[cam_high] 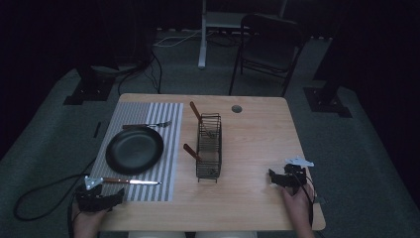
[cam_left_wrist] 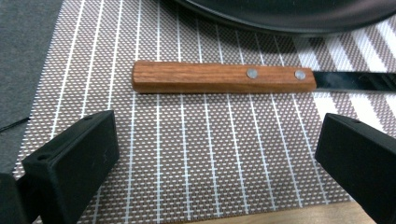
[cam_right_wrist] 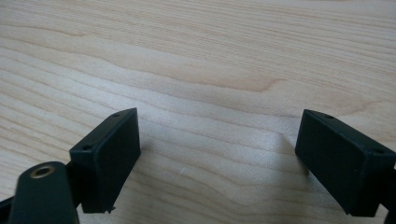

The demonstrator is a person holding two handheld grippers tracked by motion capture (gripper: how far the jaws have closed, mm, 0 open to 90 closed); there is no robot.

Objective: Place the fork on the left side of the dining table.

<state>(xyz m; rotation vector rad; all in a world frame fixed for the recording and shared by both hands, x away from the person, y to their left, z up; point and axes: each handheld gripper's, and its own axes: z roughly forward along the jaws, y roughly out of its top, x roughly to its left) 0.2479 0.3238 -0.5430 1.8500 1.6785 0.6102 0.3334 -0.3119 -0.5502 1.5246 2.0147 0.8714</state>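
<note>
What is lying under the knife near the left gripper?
The knife lies flat on the striped placemat, beside the black plate. The mat hides the table beneath it.

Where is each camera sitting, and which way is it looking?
High view: above the person's side, looking forward and down on the pale wooden table; both hands and grippers show.
Left gripper view: rides the left gripper, facing the wooden-handled knife on the striped woven placemat; its open black jaws show.
Right gripper view: rides the right gripper, facing bare tabletop; open jaws show.
Shared: high and left gripper views both show knife, placemat and round black plate.
</note>
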